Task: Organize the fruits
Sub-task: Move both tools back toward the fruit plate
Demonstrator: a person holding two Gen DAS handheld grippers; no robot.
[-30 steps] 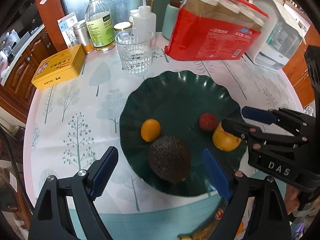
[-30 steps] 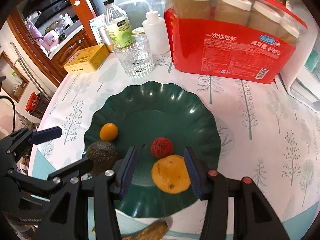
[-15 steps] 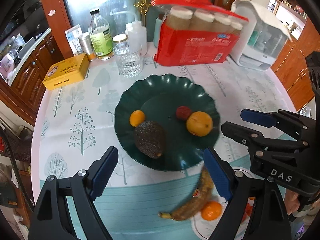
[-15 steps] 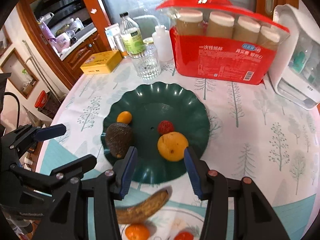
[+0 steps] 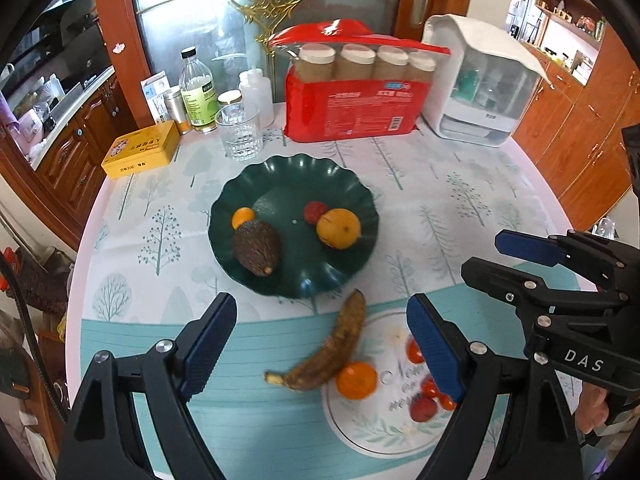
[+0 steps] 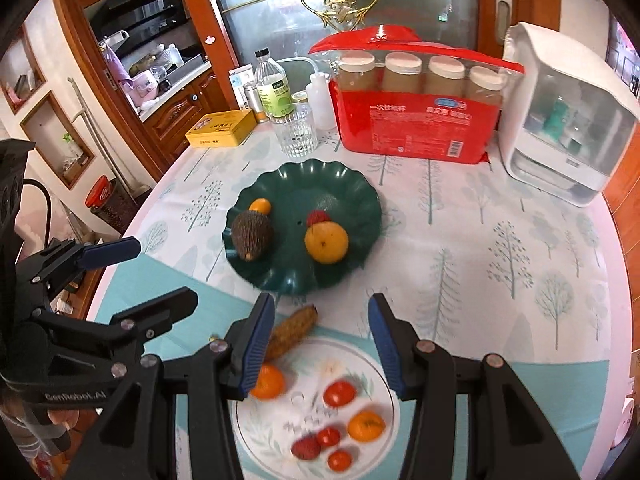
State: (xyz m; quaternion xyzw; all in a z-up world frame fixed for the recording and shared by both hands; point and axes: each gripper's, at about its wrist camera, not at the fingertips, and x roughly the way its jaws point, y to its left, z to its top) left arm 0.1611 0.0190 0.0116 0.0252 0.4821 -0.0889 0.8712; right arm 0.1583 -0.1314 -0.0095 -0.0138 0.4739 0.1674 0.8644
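Observation:
A dark green scalloped plate (image 5: 344, 184) (image 6: 360, 188) holds an avocado (image 5: 256, 246) (image 6: 253, 236), an orange (image 5: 338, 228) (image 6: 326, 242), a small kumquat (image 5: 243, 217) and a red lychee-like fruit (image 5: 315, 211). Nearer me, a white plate (image 5: 384, 436) (image 6: 360, 360) holds a mandarin (image 5: 356, 380) (image 6: 267, 381), small tomatoes (image 6: 339, 393) and a strawberry (image 6: 306, 448). A brown banana (image 5: 336, 344) (image 6: 290, 332) lies against its rim. My left gripper (image 5: 320, 344) and right gripper (image 6: 322, 344) are both open and empty, held above the white plate.
At the back of the round table stand a red pack of paper cups (image 5: 352, 96), a white dispenser box (image 5: 480, 92), a drinking glass (image 5: 239, 132), bottles (image 5: 196, 92) and a yellow tin (image 5: 140, 154). Wooden cabinets surround the table.
Both grippers have pulled back and up from the green plate, leaving the avocado and orange on it. The white plate and banana have come into view below them.

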